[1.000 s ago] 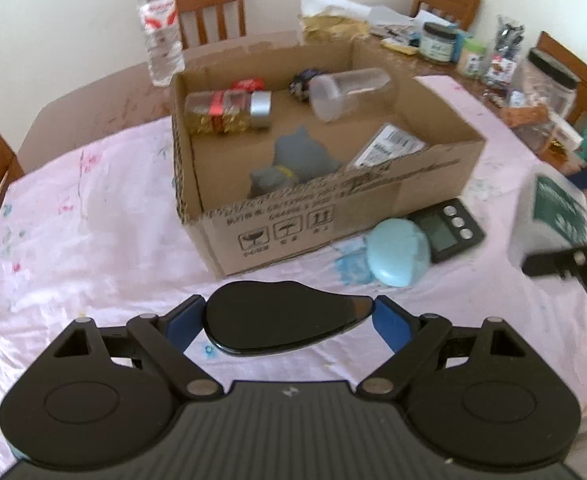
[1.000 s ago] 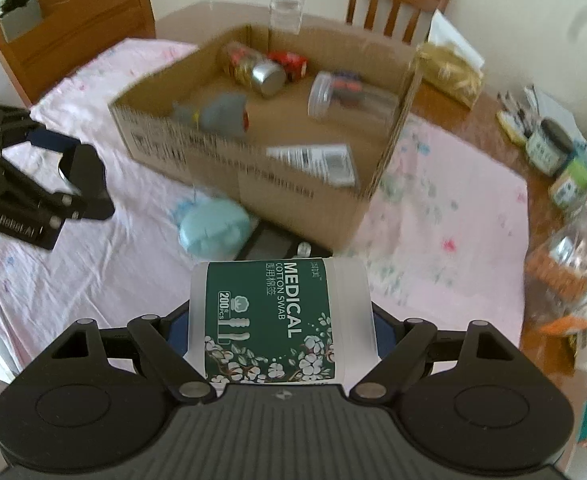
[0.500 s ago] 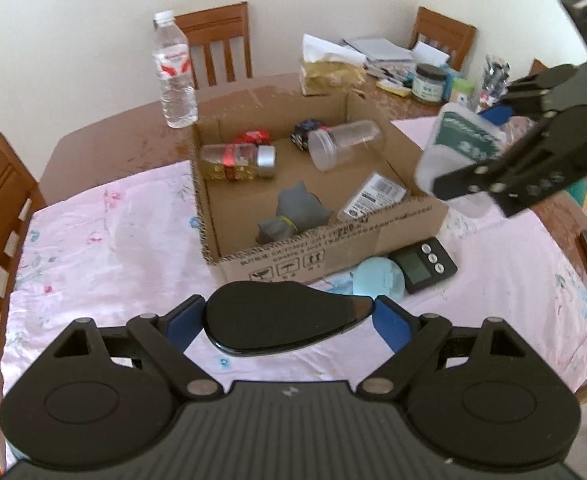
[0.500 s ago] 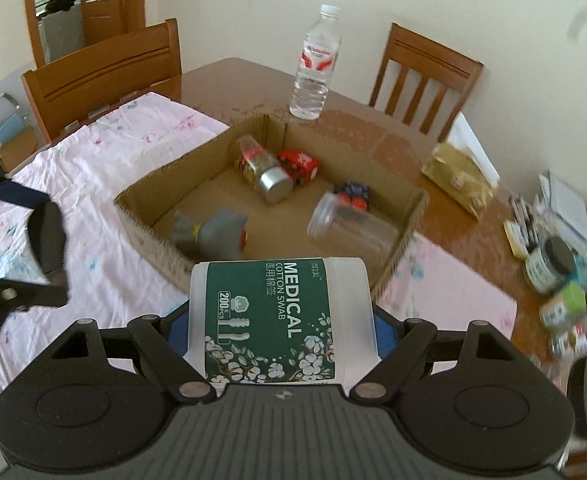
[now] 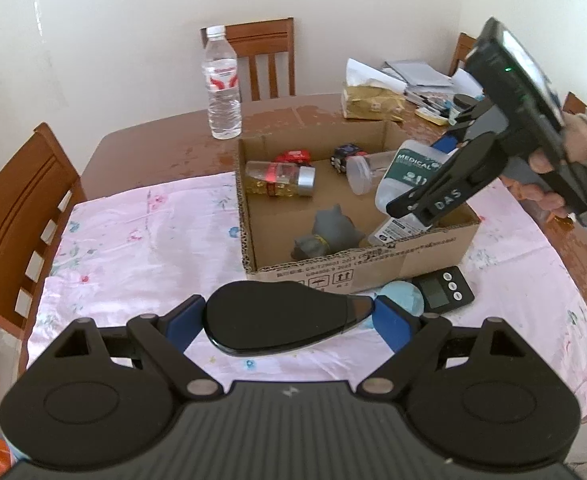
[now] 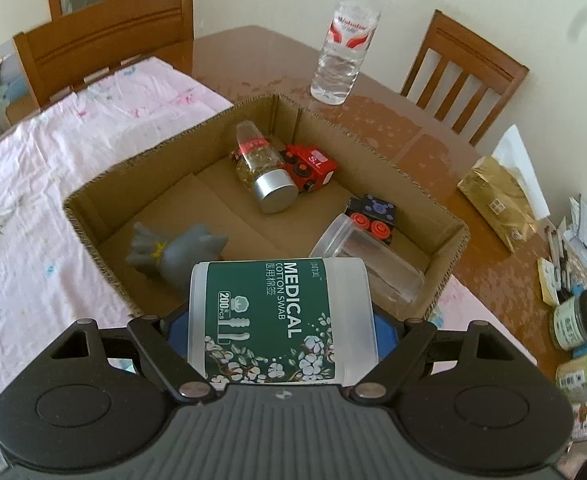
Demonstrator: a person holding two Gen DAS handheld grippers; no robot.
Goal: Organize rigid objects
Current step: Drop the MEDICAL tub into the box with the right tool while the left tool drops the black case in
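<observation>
— Well, what does the right hand-held gripper (image 6: 281,320) carry?
— A translucent white cotton swab tub (image 6: 279,316) with a dark green label reading "MEDICAL COTTON SWAB", white cotton flowers printed along one edge. Both blue pads press its sides, so the jaws pinch it.

— And how does the hand (image 5: 553,176) hold it?
— It grips the handle at the right of the left wrist view, with the tool tilted steeply down toward the cardboard box (image 5: 373,268).

— Where does the tub sit?
— Between the fingers, above the box's right side, clear of the floor. Below it lie a grey rubber toy (image 6: 173,252), a clear plastic jar (image 6: 369,256) on its side, a silver-capped jar (image 6: 261,168) and two small toy cars.

— And the left hand-held gripper (image 5: 289,320)?
— It pinches a flat black teardrop-shaped object (image 5: 277,320) by its ends, over the pink tablecloth (image 5: 141,240) on the table, on the near side of the box. A blue round case (image 5: 403,296) and a pocket scale (image 5: 443,290) lie by the box's front wall.
</observation>
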